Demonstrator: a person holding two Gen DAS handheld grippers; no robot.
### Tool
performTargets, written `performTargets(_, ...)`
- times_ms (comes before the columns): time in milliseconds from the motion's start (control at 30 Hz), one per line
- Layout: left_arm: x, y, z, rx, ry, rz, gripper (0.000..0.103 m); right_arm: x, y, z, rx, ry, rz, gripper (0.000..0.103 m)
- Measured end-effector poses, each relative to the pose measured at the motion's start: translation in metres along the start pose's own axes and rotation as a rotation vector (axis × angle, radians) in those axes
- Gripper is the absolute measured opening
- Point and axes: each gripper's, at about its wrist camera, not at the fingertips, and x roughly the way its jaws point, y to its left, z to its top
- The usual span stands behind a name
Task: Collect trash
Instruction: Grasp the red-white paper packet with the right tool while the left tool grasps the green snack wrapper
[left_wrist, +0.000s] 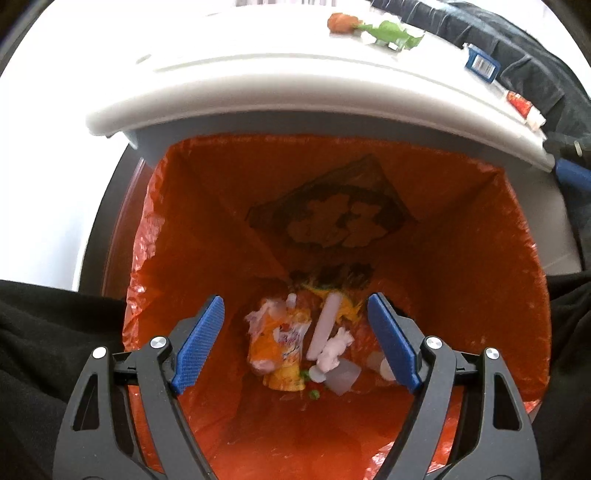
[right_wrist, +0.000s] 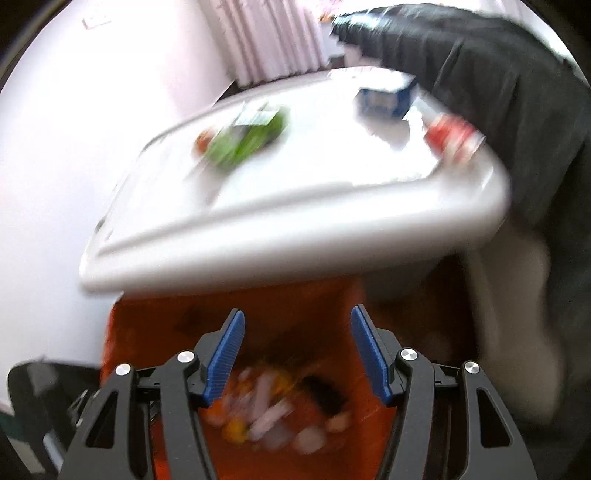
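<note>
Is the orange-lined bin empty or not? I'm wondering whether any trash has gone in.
Not empty. Wrappers and crumpled paper lie at the bottom of the orange bin liner, covering only the floor, far below the rim.

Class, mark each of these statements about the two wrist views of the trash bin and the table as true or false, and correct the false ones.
1. The bin liner is blue. False: it is orange.
2. The left gripper is open and holds nothing. True.
3. The bin holds no trash. False: wrappers and white scraps lie at the bottom.
4. A green wrapper lies on the white table. True.
5. The right gripper is clamped on a red packet. False: it is open; the packet lies on the table.
</note>
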Motion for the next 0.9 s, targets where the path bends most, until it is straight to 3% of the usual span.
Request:
performTargets(133,-0.012,-0.008,0.003,0.029,-0.059,-0.007,0.078,-0.007,-0.046,0.063,-0.023,-0.079,-0.113,0.064)
performTargets(233,-0.018,-0.017,0.003,0.064,-0.105,-0.005,0.078,0.004,-0.079,0.106,-0.036,-0.086,-0.165,0.065)
performTargets(333,-0.018,-0.025,0.002,0.105,-0.127,0.002,0.078,0.024,-0.103,0.128,-0.050,-0.067,-0.183,0.065)
performTargets(567,-0.016,-0.036,0.001,0.168,-0.141,0.003,0.078,0.083,-0.124,0.139,-0.046,0.014,-0.168,0.065)
performTargets(600,-0.016,-0.038,0.001,0.173,-0.144,0.001,0.078,0.084,-0.119,0.139,-0.087,-0.005,-0.190,0.064)
performTargets(667,-0.016,-0.039,0.001,0.180,-0.150,-0.003,0.078,0.089,-0.114,0.139,-0.106,0.014,-0.150,0.034)
performTargets(700,-0.017,-0.040,0.001,0.183,-0.152,-0.006,0.078,0.088,-0.115,0.138,-0.073,0.020,-0.105,0.028)
performTargets(900,-0.028,-0.041,0.011,0.167,-0.166,-0.046,0.078,0.077,-0.105,0.132,-0.044,0.033,-0.108,0.025)
